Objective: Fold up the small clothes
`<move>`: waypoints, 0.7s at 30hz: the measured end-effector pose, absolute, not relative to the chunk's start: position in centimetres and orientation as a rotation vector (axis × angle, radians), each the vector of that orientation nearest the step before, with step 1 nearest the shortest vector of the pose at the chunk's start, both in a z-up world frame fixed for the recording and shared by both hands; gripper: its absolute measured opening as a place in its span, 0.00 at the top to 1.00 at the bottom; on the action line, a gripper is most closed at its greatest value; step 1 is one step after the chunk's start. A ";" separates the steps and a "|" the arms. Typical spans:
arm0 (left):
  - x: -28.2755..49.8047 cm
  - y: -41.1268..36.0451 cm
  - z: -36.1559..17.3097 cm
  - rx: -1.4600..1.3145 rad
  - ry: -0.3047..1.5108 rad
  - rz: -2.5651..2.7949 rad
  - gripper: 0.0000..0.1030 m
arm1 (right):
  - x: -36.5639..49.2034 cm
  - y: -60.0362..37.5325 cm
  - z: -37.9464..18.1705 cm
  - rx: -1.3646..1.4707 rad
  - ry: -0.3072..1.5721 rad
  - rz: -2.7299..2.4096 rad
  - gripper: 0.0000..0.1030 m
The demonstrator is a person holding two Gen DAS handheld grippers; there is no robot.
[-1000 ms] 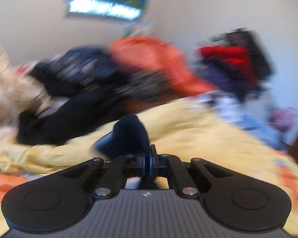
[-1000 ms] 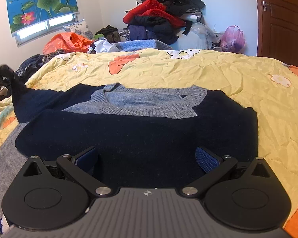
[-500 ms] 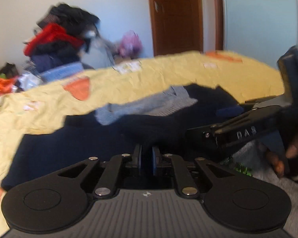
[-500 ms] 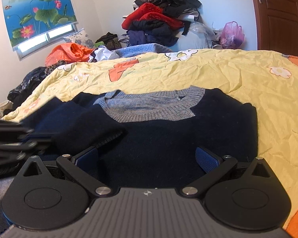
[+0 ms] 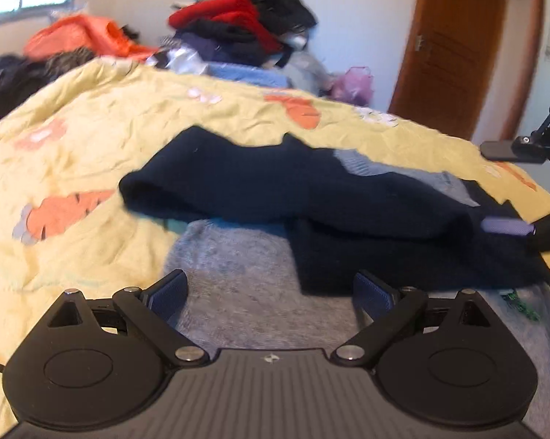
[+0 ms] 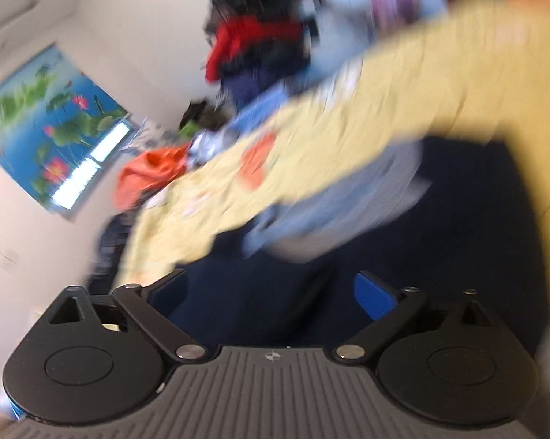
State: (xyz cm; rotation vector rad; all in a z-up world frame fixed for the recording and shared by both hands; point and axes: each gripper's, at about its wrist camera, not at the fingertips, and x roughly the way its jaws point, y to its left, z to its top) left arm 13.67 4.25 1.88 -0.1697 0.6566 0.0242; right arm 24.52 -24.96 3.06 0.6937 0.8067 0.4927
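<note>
Currently both grippers are empty, jaws spread wide on each.

Left gripper (image 5: 271,289): jaws released, nothing between them. It hovers low over a grey cloth (image 5: 245,274) that lies on the bed (image 5: 103,135) at its near edge.

Sweater (image 5: 311,197): navy, with a grey collar. It lies across the middle of the bed, its near hem overlapping the far edge of the grey cloth. One sleeve is laid across the body, so the first fold looks done; that is my judgement only. The sweater sits ahead of the left jaws, its hem just beyond the right fingertip, not between the jaws.

Right gripper (image 6: 271,289): jaws released. This view is tilted and heavily smeared, so the gripper is likely swinging fast. Navy knit fills the space just ahead of the jaws and under them; whether it touches the pads I cannot tell. In the left view the right gripper shows at the right edge of the bed, beside the far end of the sweater.

Risks:
- Folded sleeve rests loosely on top; a fast pass by the right gripper could snag it and undo the fold.
- Closing the left jaws here could catch the grey cloth together with the hem, since the two overlap.
- Thick knit may slip from a shallow pinch.
</note>
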 end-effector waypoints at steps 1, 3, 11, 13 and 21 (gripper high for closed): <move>13.7 4.1 1.9 -0.162 0.656 0.023 0.03 | 25.0 -24.1 2.8 0.722 0.858 0.507 0.17; 13.5 3.9 1.9 -0.138 0.658 0.021 0.03 | 25.8 -22.3 2.4 0.697 0.925 0.509 0.28; 13.6 4.0 1.6 -0.136 0.666 0.016 0.02 | 26.4 -18.9 2.9 0.437 0.922 0.404 0.83; 13.6 4.1 1.6 -0.140 0.665 0.014 0.02 | 26.0 -19.6 4.7 0.389 0.862 0.431 0.84; 13.8 4.2 1.6 -0.154 0.664 0.005 0.00 | 24.2 -26.7 11.7 0.083 0.719 0.369 0.84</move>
